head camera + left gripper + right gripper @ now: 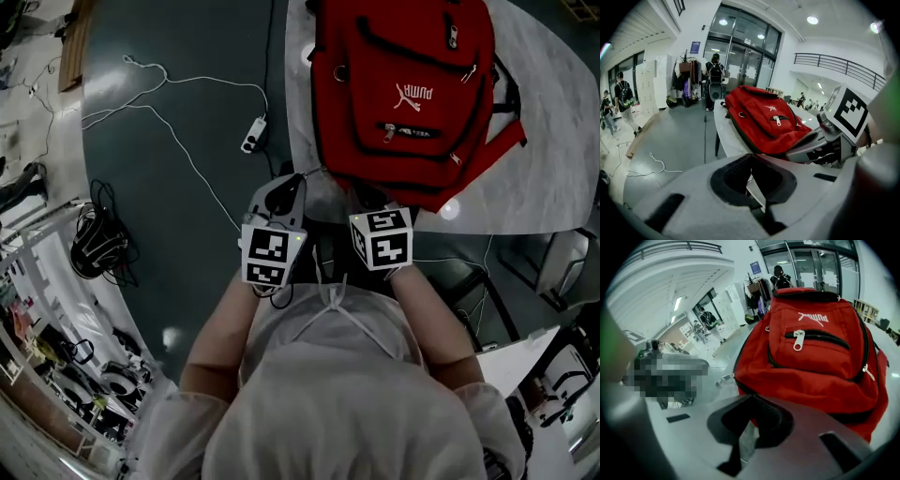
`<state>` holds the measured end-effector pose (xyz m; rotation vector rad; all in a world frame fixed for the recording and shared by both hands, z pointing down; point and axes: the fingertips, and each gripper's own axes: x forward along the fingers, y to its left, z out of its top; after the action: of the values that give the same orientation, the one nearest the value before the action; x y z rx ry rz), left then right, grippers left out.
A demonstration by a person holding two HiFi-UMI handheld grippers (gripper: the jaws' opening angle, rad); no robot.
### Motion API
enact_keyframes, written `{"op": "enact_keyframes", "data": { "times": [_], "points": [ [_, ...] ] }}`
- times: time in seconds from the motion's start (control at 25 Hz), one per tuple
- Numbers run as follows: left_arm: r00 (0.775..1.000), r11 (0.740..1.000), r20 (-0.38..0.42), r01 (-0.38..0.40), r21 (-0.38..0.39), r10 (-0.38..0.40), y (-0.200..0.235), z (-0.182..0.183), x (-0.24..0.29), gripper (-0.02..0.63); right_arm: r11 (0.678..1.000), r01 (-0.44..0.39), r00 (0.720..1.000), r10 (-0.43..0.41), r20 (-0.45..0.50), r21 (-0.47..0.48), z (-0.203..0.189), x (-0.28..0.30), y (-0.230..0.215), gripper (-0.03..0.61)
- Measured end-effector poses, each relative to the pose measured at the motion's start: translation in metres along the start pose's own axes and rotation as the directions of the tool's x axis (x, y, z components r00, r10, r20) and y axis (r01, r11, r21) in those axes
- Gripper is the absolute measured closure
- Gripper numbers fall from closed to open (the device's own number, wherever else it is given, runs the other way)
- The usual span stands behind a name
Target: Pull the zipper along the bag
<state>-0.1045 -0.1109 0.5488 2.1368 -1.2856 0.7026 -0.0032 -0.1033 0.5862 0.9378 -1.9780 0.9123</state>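
Observation:
A red backpack [403,84] lies flat on the pale table [544,187], front side up, with a white logo. Its front-pocket zipper pull [798,340] is silver and hangs at the left end of a black zipper; in the left gripper view the same pull [777,120] shows on the backpack [764,122]. Both grippers hover at the table's near edge, short of the backpack [820,362]. My left gripper [751,155] is shut with nothing in it. My right gripper [752,397] also stands shut and empty. From the head view, the left gripper [292,183] and right gripper [367,199] are side by side.
A white power strip [253,134] and long white cables [178,89] lie on the dark floor left of the table. A bundle of black cable [94,244] and clutter sit at the far left. People [715,70] stand by the glass doors far behind.

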Motion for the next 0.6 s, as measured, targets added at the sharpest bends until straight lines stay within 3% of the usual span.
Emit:
{"op": "enact_keyframes", "data": {
  "times": [0.16,0.28,0.4,0.6],
  "points": [
    [0.997,0.999,-0.075,0.034,0.027,-0.032,0.0,-0.016,0.017,0.591,1.0,0.016,0.999,-0.016,-0.04,0.002,-0.007,0.011,-0.004,0.551],
    [0.992,0.995,-0.124,0.048,0.083,-0.038,-0.005,-0.026,0.027,0.588,0.999,0.015,0.999,-0.018,-0.048,-0.05,-0.005,0.014,-0.001,0.552],
    [0.983,0.986,-0.17,0.088,0.144,-0.063,-0.012,-0.031,0.035,0.486,0.996,0.001,0.999,-0.005,-0.047,-0.085,-0.004,0.014,0.001,0.551],
    [0.974,0.981,-0.212,0.115,0.155,-0.081,-0.015,-0.033,0.043,0.472,0.995,-0.002,0.996,-0.007,-0.086,-0.101,-0.004,0.014,0.001,0.552]
  ]
}}
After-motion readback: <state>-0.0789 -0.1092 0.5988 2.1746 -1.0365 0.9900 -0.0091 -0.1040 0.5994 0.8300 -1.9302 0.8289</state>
